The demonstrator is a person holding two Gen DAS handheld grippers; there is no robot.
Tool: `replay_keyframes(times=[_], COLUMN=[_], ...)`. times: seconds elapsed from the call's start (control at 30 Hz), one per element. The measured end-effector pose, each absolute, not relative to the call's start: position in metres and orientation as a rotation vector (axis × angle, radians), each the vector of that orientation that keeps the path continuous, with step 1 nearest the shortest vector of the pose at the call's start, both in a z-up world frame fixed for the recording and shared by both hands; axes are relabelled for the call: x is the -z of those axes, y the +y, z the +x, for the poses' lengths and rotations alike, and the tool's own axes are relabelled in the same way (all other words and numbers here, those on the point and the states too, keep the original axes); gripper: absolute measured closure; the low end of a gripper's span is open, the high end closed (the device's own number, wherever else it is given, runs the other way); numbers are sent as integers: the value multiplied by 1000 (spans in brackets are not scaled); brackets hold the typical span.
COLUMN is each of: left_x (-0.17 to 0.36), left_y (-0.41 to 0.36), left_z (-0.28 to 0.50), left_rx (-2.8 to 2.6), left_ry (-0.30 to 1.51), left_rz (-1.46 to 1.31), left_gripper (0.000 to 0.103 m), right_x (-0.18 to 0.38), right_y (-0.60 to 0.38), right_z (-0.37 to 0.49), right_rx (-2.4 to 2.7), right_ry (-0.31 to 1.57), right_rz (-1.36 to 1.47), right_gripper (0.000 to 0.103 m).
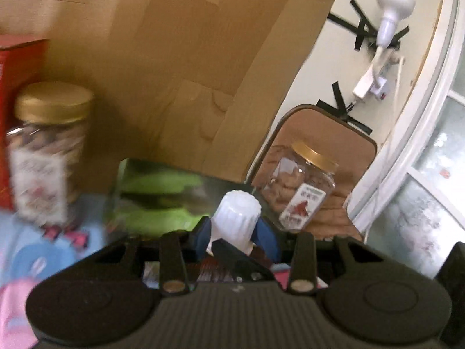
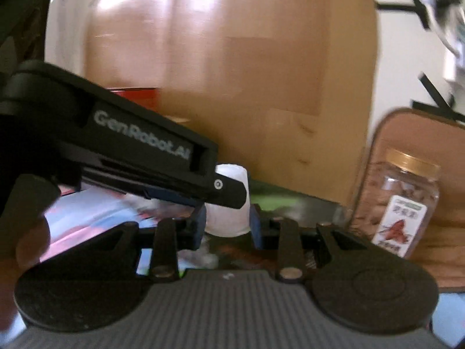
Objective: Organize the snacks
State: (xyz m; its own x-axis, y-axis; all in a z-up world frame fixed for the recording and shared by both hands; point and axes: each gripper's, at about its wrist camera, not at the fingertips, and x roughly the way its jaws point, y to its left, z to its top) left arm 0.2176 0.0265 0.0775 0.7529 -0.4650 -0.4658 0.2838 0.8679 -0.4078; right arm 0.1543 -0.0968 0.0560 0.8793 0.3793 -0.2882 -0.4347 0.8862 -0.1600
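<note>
Blurred jar point(image 1: 48, 151), label unreadable

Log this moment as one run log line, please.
left gripper: shut on white ribbed cap | right gripper: shut on same cap | gold-lidded clear jar: untouched

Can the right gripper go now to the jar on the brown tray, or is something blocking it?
Probably not yet. The right gripper is shut on a white cap, and the left gripper crosses in front, gripping the same cap. The jar on the tray stands unobstructed to the right.
</note>
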Motion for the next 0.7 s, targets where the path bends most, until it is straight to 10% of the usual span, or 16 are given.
replay_keyframes(times=[0.37, 0.7], left_x=[-59, -66], left_y=[-7, 66], left_z=[267, 158], left_rx=[389, 420], left_ry=[659, 601], left_rz=[-288, -379], left_gripper=[63, 59], right_x=[-40, -26], right_y=[-116, -177], right_z=[181, 97], right_rx=[-324, -405], right_ry=[243, 387], right_rz=[-278, -14], right_gripper=[58, 52])
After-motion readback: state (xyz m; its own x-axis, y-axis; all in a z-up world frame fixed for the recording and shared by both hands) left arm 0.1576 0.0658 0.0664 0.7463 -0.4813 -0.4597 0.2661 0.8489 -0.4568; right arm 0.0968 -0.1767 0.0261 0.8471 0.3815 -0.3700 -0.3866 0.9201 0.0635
